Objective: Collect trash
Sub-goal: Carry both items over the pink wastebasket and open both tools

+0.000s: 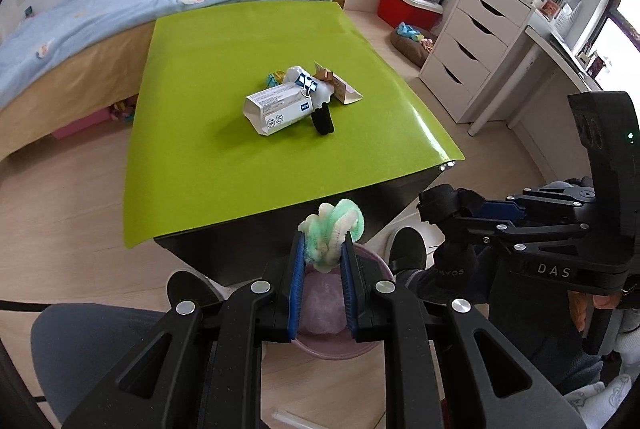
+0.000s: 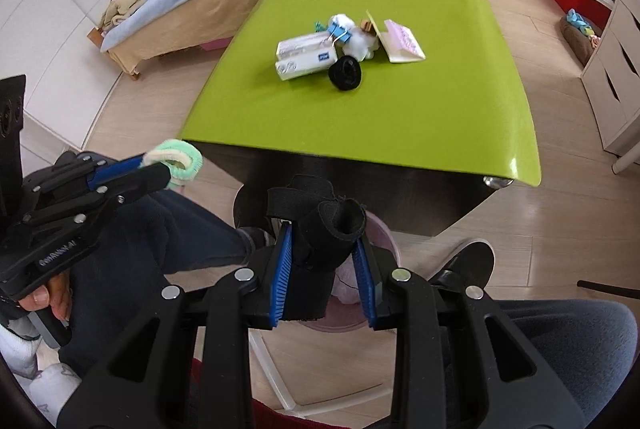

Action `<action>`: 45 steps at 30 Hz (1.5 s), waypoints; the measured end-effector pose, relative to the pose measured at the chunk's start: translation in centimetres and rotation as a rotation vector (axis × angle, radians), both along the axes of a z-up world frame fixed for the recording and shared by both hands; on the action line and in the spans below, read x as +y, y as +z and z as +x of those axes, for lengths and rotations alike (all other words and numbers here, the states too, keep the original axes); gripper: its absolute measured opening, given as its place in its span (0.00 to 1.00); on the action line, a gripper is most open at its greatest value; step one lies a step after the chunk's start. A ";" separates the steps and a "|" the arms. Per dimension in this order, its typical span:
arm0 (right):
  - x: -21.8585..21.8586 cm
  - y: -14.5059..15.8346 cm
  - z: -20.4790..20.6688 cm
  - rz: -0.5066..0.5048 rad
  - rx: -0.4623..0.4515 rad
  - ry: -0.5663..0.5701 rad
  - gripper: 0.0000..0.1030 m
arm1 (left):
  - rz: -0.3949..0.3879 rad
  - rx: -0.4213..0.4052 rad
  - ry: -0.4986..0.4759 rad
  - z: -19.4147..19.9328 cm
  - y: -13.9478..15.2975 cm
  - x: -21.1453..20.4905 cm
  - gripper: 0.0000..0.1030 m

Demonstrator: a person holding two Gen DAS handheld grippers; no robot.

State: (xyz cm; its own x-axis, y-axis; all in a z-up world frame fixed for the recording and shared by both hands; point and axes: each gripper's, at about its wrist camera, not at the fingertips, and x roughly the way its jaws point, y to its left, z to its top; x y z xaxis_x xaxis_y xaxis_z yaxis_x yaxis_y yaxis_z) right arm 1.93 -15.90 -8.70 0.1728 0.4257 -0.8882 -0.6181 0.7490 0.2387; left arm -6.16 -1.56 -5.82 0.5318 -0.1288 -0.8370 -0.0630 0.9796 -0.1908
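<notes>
Left claw (image 1: 322, 253) clamps fuzzy bundle (image 1: 334, 229) | right claw (image 2: 324, 253) clamps black strap (image 2: 320, 229) | bin (image 1: 340, 343) mostly hidden

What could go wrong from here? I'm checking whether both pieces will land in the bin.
The left gripper pinches the fuzzy bundle only at its tips, so it may slip and miss the pink bin. The right gripper's black strap could snag on release.

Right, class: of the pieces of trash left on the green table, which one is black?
The black ring-shaped roll, at the near edge of the pile beside the white carton. The rest there are white, blue or cream.
</notes>
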 end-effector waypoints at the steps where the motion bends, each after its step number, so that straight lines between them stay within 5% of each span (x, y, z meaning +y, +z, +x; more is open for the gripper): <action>1: 0.1 -0.3 -0.3 0.000 0.007 0.007 0.30 | -0.001 -0.001 0.000 -0.3 0.0 0.0 0.16; 3: 0.3 -0.6 -0.6 -0.001 0.012 0.015 0.33 | 0.001 -0.004 -0.001 -0.6 0.1 0.0 0.16; 5: 0.4 -0.8 -0.6 0.002 0.018 0.015 0.61 | 0.002 -0.004 -0.003 -0.8 0.0 0.0 0.16; 7: 0.4 -0.7 -0.7 0.011 0.010 0.010 0.79 | 0.003 -0.005 -0.003 -0.9 0.0 0.0 0.16; 10: 0.3 -0.3 -0.8 0.006 -0.005 0.001 0.86 | 0.005 -0.007 -0.007 -0.9 -0.1 0.1 0.16; 29: -3.8 1.6 0.4 -0.011 -0.055 -0.121 0.89 | 0.007 0.062 -0.149 1.1 -2.7 -3.9 0.23; 35: -4.5 1.9 0.8 0.002 -0.058 -0.143 0.89 | -0.003 0.060 -0.147 1.6 -2.8 -4.1 0.81; 45: -3.9 1.2 0.6 0.013 -0.057 -0.121 0.93 | -0.022 0.066 -0.079 1.5 -3.2 -2.7 0.92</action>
